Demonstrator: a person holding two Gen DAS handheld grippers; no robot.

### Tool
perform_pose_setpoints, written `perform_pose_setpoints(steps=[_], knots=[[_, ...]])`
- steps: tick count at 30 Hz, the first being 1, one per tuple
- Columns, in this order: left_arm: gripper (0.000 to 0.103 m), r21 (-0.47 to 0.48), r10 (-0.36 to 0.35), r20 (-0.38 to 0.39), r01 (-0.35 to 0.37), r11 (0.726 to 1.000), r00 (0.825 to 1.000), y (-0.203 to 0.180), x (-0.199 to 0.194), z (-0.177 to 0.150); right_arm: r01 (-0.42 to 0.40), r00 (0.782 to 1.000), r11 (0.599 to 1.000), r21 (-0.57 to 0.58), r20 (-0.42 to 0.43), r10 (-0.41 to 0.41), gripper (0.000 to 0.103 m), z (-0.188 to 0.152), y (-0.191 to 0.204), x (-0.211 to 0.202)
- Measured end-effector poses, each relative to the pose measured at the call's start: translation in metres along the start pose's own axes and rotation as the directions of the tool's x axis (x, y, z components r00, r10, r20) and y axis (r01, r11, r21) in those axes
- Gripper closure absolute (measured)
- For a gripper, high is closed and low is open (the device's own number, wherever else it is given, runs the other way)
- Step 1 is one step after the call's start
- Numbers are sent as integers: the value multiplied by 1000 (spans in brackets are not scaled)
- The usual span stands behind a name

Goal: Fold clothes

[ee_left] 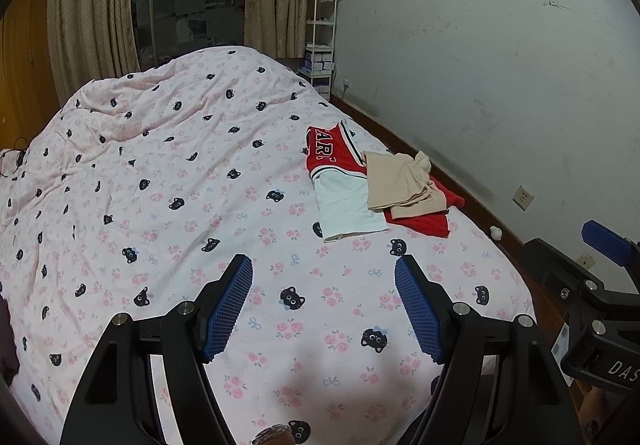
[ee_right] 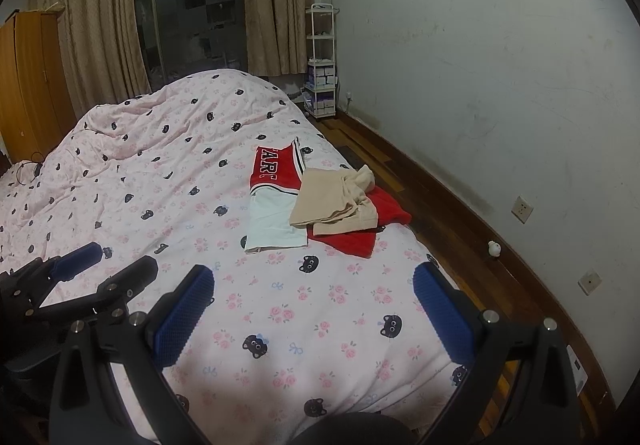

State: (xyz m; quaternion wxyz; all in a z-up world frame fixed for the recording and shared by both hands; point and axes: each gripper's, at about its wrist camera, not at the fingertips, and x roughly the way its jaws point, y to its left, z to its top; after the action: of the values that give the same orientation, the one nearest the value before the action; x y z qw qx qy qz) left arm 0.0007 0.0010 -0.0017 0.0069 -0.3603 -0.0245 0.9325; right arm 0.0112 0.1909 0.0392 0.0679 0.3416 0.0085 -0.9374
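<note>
Pink bedding printed with black cat faces covers the whole work surface, rumpled toward the far end, with a scuffed white wall close along its right edge.

We find the left gripper with its blue pads spread wide and nothing between them, hovering over bare cover at the near end of the bed. The right gripper is likewise fully spread and holding nothing, just beside the left.

Farther out, near the right edge of the bed, lies the clothing: a red and white jersey, folded, with a beige garment overlapping it and resting on a red garment.

Risks, in our judgement:
- The three pieces overlap; a pinch on the beige garment may catch the red one beneath and drag both.
- Pulling across the jersey could undo its fold.
- The pile sits close to the bed edge; a loose pull toward the wall could send a piece onto the wooden floor.
- The soft, creased cover may be pinched along with the cloth.
</note>
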Motion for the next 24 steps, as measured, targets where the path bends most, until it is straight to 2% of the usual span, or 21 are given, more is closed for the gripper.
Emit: perform_pose_setpoints(steps=[24], knots=[[34, -11, -8, -9, 8, 1000, 1000, -2, 6, 2, -9, 1000, 1000, -1, -9, 9, 1, 1, 0, 5]])
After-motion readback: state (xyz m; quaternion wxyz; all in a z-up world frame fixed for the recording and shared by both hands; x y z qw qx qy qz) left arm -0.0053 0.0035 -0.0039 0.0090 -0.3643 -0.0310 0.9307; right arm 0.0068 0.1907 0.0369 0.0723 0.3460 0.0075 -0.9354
